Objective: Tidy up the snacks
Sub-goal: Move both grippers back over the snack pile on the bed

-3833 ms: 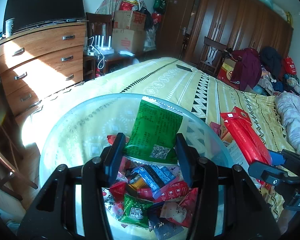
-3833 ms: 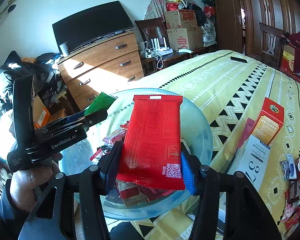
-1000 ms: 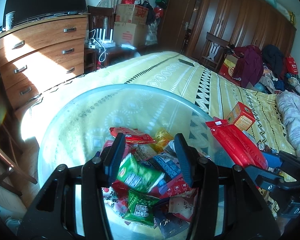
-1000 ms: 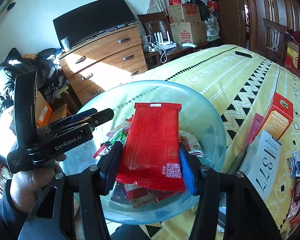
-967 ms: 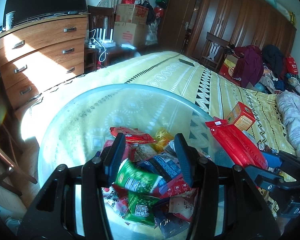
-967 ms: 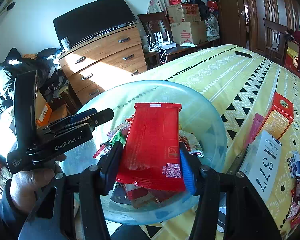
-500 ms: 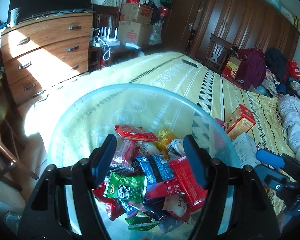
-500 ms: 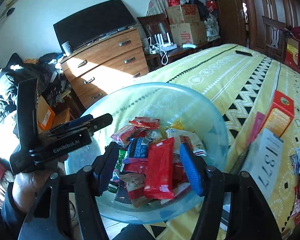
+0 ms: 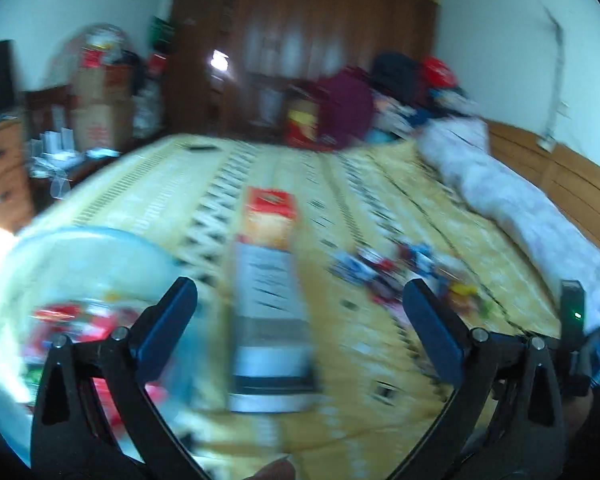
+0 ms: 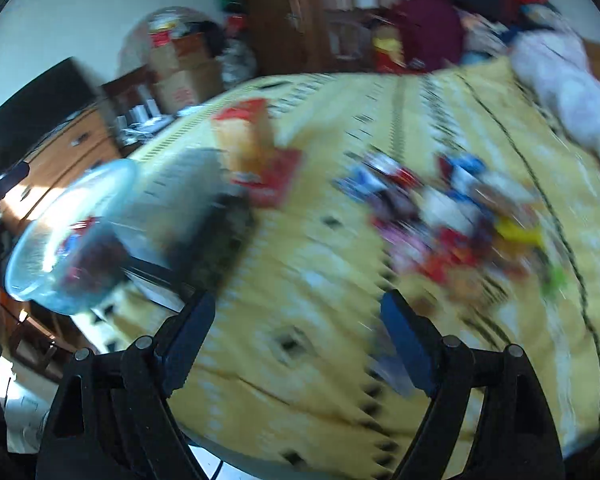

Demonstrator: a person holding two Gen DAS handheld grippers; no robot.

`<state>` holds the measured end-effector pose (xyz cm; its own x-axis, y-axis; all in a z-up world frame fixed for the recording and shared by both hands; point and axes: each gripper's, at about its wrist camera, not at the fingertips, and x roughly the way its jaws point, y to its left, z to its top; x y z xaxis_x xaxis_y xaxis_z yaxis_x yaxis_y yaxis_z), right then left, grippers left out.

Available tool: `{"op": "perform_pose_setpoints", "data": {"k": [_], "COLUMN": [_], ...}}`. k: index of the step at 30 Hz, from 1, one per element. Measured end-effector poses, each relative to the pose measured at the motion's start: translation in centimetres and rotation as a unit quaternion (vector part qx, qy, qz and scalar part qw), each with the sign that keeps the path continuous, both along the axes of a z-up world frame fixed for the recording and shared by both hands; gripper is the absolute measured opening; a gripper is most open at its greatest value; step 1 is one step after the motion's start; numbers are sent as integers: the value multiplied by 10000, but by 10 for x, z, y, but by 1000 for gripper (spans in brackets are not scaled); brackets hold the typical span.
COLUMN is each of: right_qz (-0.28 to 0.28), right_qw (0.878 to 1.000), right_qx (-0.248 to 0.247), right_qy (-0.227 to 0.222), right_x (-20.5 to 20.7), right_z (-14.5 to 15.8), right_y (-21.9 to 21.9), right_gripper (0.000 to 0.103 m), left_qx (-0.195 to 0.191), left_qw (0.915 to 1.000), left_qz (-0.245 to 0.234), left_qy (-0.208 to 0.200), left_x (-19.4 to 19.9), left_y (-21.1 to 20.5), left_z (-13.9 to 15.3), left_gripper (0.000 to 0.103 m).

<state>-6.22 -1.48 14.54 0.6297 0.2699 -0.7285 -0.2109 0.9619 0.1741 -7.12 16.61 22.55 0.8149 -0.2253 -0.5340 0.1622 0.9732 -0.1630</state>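
Crinkly foil and plastic packets, the loose snacks (image 10: 452,216), lie in a scattered heap on the yellow patterned bedspread (image 10: 312,264), toward the side of the bed where the white bedding roll (image 10: 572,88) runs along the edge. Both pictures are badly smeared, so you cannot pick out single packets or how any one of them lies; the heap as a whole stretches roughly across the right wrist view.

From your right gripper (image 10: 296,328) the heap sits ahead and to the right, near its right finger. Its jaws have just been opening and stand apart with only bedspread between them. From your left gripper (image 9: 300,320) the same snacks (image 9: 384,268) lie ahead and to the right too, farther off. Its jaws have also just been opening, now spread wide with nothing gripped; a grey-and-white box (image 9: 272,320) lies lengthwise on the cover beyond the gap, and an orange-red carton (image 9: 272,216) sits at its far end.

Your glass bowl (image 9: 100,248), already holding packets, is near the bed's left edge, just beside the left finger.

Your right hand looks the nearer one to the heap, so the next pick probably falls to it.
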Motion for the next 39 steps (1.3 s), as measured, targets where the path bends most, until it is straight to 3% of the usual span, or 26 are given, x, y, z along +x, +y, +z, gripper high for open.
{"op": "perform_pose_setpoints", "data": {"k": [5,9,12,19,22,25,30,39], "right_qz": [-696,-1048,-1083,-1068,-1031,-927,-782,-778], "right_qw": [9969,9928,9921,9925,9930,9947,9949,9956], "right_qx": [-80,-1,-18,-30,-60,-131,-551,-462], "right_qy": [348,579,628,598,575,427,311,223], "right_x": [-15,-6,5,43,53,56,62,60], "right_z": [-35,-63,-83,-119,-130,-137,-148,-148], "right_y": [-90,-138,-152,-172,-173,-171,-157,-159], "right_gripper": [88,88,88,88,91,102,103,103], "left_qx": [97,330,522,451,671,936,1255,1138], "left_qw": [9911,9804,9758,9741,9751,9760,9744,9773], "left_qz": [-846,-885,-760,-99,-13,14,114,92], "left_qy": [1028,1728,1985,2213,2114,1968,1863,1783], "left_x": [36,64,78,104,107,104,103,103], "left_y": [-80,-116,-126,-122,-128,-136,-144,-138], "left_z": [-62,-121,-155,-203,-213,-217,-220,-222], "left_gripper": [103,103,103,103,103,103,103,103]}}
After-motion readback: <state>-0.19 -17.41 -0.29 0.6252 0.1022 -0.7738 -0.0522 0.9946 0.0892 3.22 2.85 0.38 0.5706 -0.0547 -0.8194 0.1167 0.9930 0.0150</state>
